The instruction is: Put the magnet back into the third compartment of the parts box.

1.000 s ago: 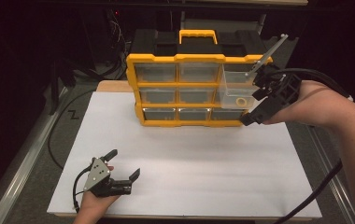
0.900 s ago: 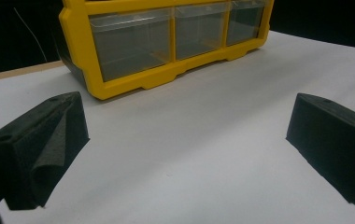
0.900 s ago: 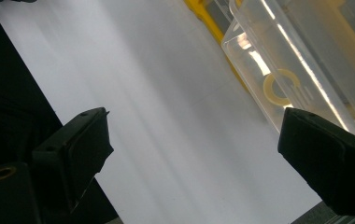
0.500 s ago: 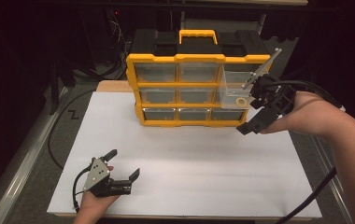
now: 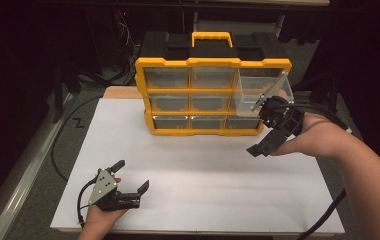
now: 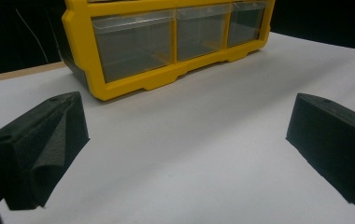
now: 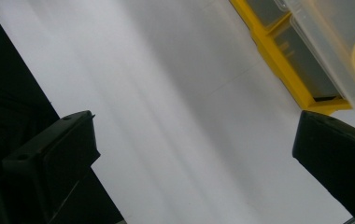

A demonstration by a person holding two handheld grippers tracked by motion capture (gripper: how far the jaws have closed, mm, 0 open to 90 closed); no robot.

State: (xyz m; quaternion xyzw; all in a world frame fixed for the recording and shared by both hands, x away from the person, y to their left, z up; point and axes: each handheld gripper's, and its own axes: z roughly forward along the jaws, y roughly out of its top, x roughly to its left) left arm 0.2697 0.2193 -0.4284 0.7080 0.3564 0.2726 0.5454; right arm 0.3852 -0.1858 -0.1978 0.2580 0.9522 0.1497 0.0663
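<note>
The right tongs [image 5: 270, 127] hang wide and empty just beside the pulled-out drawer [image 5: 260, 92] of the yellow organizer [image 5: 213, 97]; the left tongs [image 5: 128, 187], also wide, rest low on the white counter [image 5: 203, 175]. The drawer likely remains to be shut; the other drawers sit closed.

Bright white sheet [image 5: 203, 165] against dark surroundings; right gripper view streaked, seemingly motion blur; soft shadows under organizer [image 5: 203, 95].
</note>
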